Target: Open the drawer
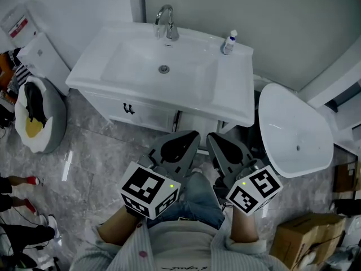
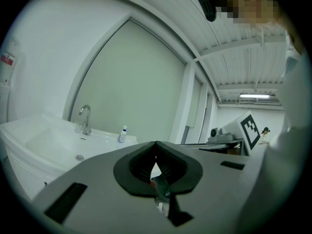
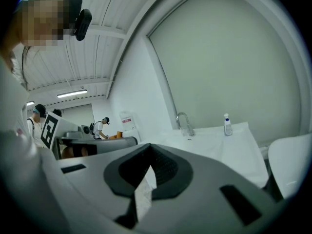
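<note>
A white vanity (image 1: 237,103) with a sink stands against the wall. Below the basin its drawer front (image 1: 148,115) looks closed, with a small black handle (image 1: 128,108). My left gripper (image 1: 189,135) and right gripper (image 1: 213,138) hover side by side in front of the vanity, short of the drawer and to the right of the handle. Each one's jaws meet at the tips with nothing between them, as the left gripper (image 2: 156,143) and the right gripper (image 3: 149,146) show in their own views. The faucet (image 2: 86,120) and a soap bottle (image 3: 227,124) stand on the sink top.
A loose white basin (image 1: 293,131) leans at the right of the vanity. A grey bag (image 1: 36,114) and a white box (image 1: 42,55) sit at the left. A cardboard box (image 1: 304,236) lies at the lower right. People's feet (image 1: 22,180) show at the left edge.
</note>
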Demonstrator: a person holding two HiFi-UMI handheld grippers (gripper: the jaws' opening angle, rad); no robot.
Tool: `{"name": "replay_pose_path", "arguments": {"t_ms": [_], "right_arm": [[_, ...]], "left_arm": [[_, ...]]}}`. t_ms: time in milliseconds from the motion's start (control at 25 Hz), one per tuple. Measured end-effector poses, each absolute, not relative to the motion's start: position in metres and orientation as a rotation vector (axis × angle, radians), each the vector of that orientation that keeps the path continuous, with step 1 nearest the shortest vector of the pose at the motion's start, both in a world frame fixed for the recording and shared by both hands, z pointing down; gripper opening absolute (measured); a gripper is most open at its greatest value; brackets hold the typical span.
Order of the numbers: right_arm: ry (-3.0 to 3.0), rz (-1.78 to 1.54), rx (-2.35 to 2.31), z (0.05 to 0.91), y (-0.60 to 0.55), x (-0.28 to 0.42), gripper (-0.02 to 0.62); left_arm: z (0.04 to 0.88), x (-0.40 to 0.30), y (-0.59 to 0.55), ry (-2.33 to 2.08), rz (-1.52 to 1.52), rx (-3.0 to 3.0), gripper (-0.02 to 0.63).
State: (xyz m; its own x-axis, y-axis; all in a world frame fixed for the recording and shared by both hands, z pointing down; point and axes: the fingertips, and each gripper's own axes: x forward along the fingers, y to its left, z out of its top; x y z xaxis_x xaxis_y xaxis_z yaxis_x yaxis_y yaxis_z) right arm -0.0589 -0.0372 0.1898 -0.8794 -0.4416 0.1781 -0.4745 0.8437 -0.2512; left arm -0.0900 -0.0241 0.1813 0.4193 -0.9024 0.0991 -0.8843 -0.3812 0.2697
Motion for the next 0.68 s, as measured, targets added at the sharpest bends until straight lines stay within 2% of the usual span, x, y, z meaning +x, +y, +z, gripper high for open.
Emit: {"name": "replay_pose_path", "arguments": {"t_ms": [680], "right_arm": [[-2.903,0.412,0.712,0.187,-0.042,-0.056,0.008]], "left_arm": [[0.183,-0.093,-0.043,-1.572,-0.026,2.498,0.017]]}}
